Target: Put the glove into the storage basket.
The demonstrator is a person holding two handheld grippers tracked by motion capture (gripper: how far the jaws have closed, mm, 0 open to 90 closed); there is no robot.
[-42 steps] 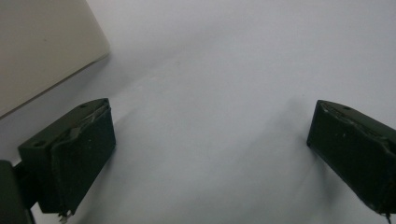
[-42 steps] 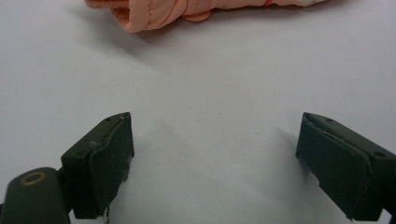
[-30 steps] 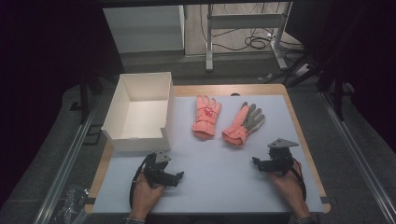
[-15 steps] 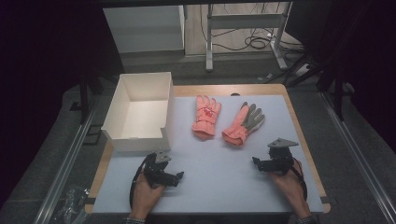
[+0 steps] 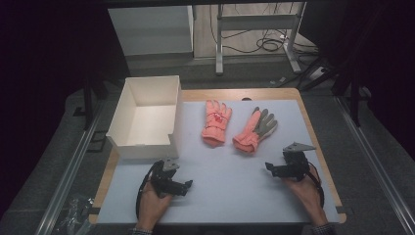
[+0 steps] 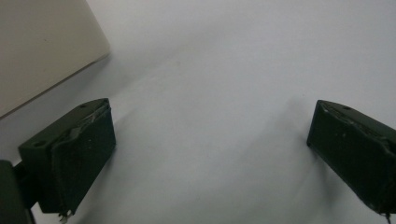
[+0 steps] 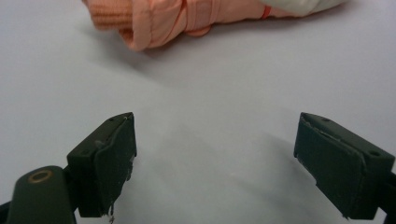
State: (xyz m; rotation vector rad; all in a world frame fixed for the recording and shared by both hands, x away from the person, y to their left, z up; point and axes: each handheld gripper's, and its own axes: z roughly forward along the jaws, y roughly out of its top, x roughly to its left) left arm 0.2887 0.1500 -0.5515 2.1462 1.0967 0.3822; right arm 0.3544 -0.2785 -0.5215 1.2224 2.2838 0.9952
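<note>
So here's the setup, going left to right. There's a white box (image 5: 147, 117) sitting at the tabletop's (image 5: 220, 191) 10 o'clock corner, empty as far as I can see. Just below it, around 7 o'clock, the left tongs (image 5: 187, 186) are parked low over the mat with the jaws spread wide and nothing between them; the left gripper view has the box wall (image 6: 44, 49) just off to the side.

Middle of the mat: a coral glove (image 5: 216, 121) lying flat, fingers pointing toward 12. Just beside it, toward 2 o'clock, a second glove (image 5: 255, 129) with a grey palm, angled a bit, cuff end nearest the person. The two look close but apart.

Over at 4 o'clock, the right tongs (image 5: 270, 168) are also wide open and holding nothing. In the right gripper view that grey-palmed glove's cuff (image 7: 140, 25) is up at 11 o'clock from the jaws, near but not between them.

What I'd worry about: gloves are floppy, so pinching only a thin fold of cuff could let it slip out mid-lift, or the glove could drag and bump its neighbour. Also the left tongs are really close to the box, so a careless swing might shove it off the tabletop edge.
</note>
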